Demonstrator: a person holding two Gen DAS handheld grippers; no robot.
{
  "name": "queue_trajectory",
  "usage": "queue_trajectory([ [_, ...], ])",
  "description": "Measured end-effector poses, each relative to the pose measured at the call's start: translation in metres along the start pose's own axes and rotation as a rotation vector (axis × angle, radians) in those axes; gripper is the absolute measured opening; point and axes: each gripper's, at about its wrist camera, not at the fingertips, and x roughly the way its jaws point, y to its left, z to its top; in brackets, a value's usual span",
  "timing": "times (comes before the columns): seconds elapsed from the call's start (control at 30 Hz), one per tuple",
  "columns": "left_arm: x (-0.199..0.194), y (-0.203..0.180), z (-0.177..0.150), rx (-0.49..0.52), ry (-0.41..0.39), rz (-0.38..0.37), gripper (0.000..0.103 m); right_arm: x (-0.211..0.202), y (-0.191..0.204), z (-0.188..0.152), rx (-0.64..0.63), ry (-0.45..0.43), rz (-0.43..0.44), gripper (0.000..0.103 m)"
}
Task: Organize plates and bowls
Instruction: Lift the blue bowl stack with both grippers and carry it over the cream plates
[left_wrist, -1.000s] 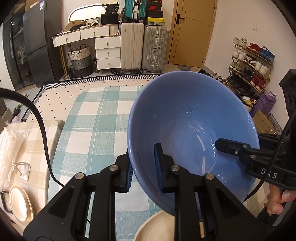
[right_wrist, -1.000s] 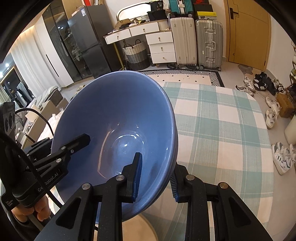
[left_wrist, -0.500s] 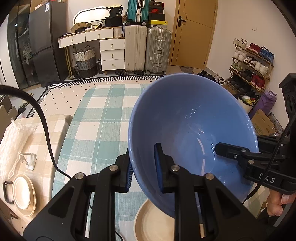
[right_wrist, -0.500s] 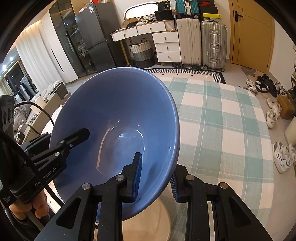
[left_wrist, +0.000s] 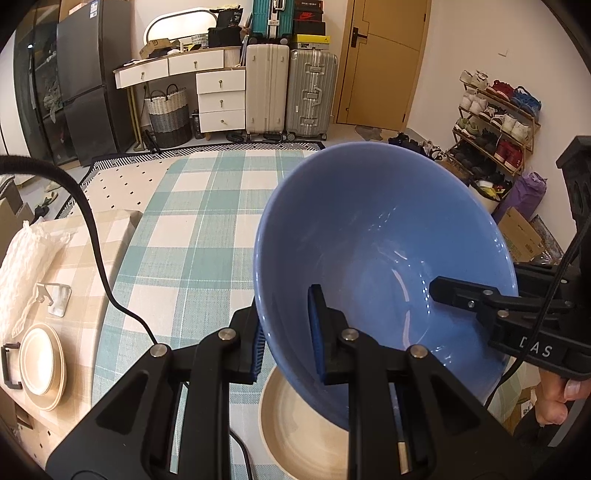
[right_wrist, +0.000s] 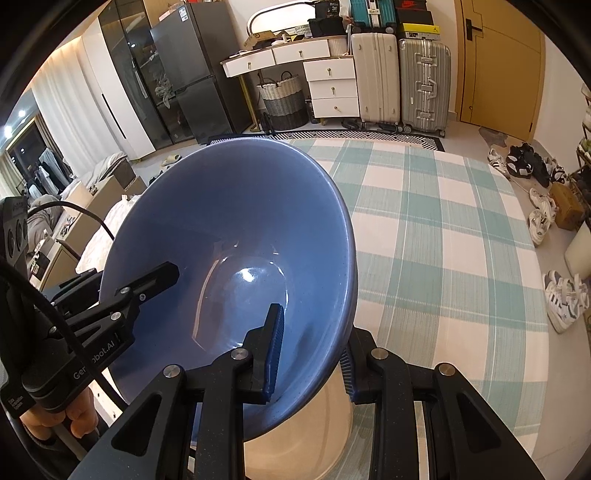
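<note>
A large blue bowl (left_wrist: 373, 243) is held in the air over the checked table, gripped on opposite sides of its rim. My left gripper (left_wrist: 286, 336) is shut on its left rim; my right gripper (right_wrist: 312, 354) is shut on its right rim (right_wrist: 258, 229). Each gripper also shows in the other's view: the right one (left_wrist: 480, 302) and the left one (right_wrist: 140, 291). A beige plate (left_wrist: 306, 424) lies on the table right below the bowl, partly hidden by it; it also shows in the right wrist view (right_wrist: 303, 435).
The table has a green-and-white checked cloth (left_wrist: 207, 221). A side unit at the left carries stacked beige plates (left_wrist: 40, 365) and a white bag (left_wrist: 26, 258). Suitcases (left_wrist: 288, 92), drawers and a shoe rack (left_wrist: 498, 122) stand beyond.
Both grippers have lifted the blue bowl and drawn it back. More of the beige plate under it now shows.
</note>
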Motion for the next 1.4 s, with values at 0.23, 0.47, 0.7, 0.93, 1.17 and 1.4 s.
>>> queue_trajectory([
  [0.23, -0.011, -0.004, -0.023, 0.001, 0.001, -0.008, 0.017, -0.007, 0.004, -0.015, -0.006, 0.002, -0.015, 0.029],
  [0.47, -0.018, -0.010, -0.046, -0.004, 0.013, -0.010, 0.017, -0.009, 0.006, -0.033, -0.003, 0.012, -0.021, 0.029],
  [0.7, -0.023, -0.016, -0.062, 0.000, 0.021, 0.005, 0.017, -0.008, 0.007, -0.050, -0.003, 0.020, -0.017, 0.029],
  [0.93, -0.015, -0.012, -0.066, -0.006, 0.045, 0.011, 0.017, -0.006, 0.009, -0.063, -0.007, 0.027, -0.023, 0.029],
  [1.17, -0.004, -0.004, -0.080, -0.014, 0.072, 0.020, 0.017, 0.004, 0.011, -0.076, -0.005, 0.052, -0.015, 0.029],
  [1.4, 0.012, 0.002, -0.093, -0.033, 0.096, 0.021, 0.017, 0.015, 0.012, -0.085, -0.015, 0.077, -0.016, 0.029],
])
